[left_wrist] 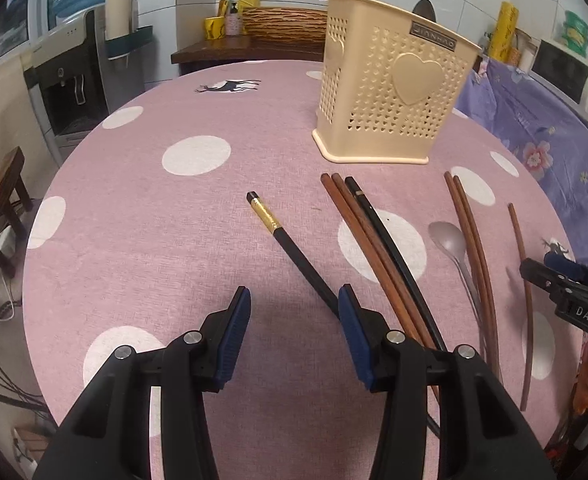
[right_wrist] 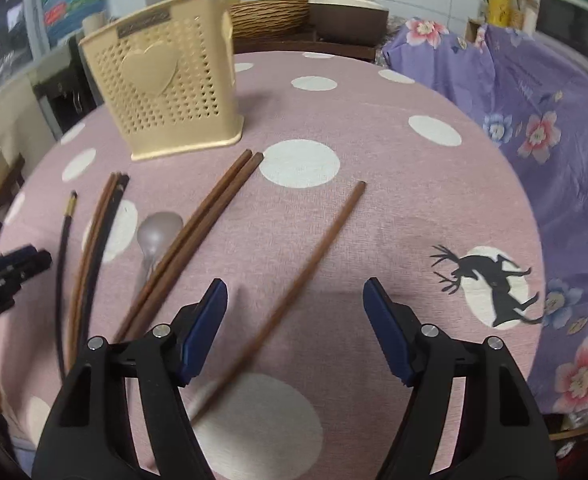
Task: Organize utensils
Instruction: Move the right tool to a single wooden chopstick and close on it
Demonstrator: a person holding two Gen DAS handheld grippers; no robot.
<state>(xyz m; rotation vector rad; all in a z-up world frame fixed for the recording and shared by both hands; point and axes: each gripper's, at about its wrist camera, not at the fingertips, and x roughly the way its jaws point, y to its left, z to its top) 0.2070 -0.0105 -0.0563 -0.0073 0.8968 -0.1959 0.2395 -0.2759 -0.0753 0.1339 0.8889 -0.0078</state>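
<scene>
A cream perforated utensil holder (left_wrist: 386, 92) with a heart stands on the pink dotted table (left_wrist: 174, 220); it also shows in the right wrist view (right_wrist: 166, 88). A black chopstick with a gold band (left_wrist: 290, 244) lies just ahead of my open, empty left gripper (left_wrist: 294, 300). Beside it lie brown and black chopsticks (left_wrist: 374, 248), a metal spoon (left_wrist: 452, 248), a brown pair (left_wrist: 474, 248) and a single brown chopstick (left_wrist: 522, 276). My open, empty right gripper (right_wrist: 296, 292) hovers over that single brown chopstick (right_wrist: 314, 264). The spoon (right_wrist: 156, 240) and the pair (right_wrist: 198, 228) lie to its left.
A purple floral cloth (right_wrist: 534, 120) covers furniture to the right. A water dispenser (left_wrist: 70, 84) stands at the left. A wooden shelf with a wicker basket (left_wrist: 282, 24) and cups is behind the table. The right gripper shows at the left wrist view's edge (left_wrist: 574, 292).
</scene>
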